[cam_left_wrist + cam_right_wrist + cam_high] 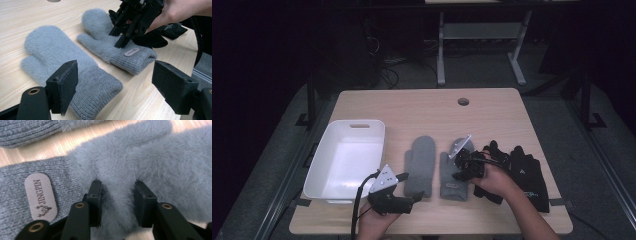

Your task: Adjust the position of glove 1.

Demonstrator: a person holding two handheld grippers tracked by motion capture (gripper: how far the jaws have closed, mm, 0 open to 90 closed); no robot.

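Two fluffy grey mittens lie side by side on the wooden table [422, 107]. My right gripper [460, 172] comes down on the right mitten [452, 186] just above its ribbed cuff. Its jaws pinch a ridge of the mitten's fur [150, 152] between them, beside the tan label [41, 195]; the right gripper [118, 202] is shut on that fold. The left gripper [412, 186] hovers near the table's front edge, open, with nothing between its jaws. Seen from the left gripper [115, 80], the left mitten [57, 57] lies just ahead, the right mitten [105, 47] and right gripper [120, 41] beyond.
A white plastic bin [362, 122] stands at the left of the table. A pair of black gloves [527, 175] lies to the right of the mittens, under the person's right hand. A round cable hole [463, 101] sits near the far edge.
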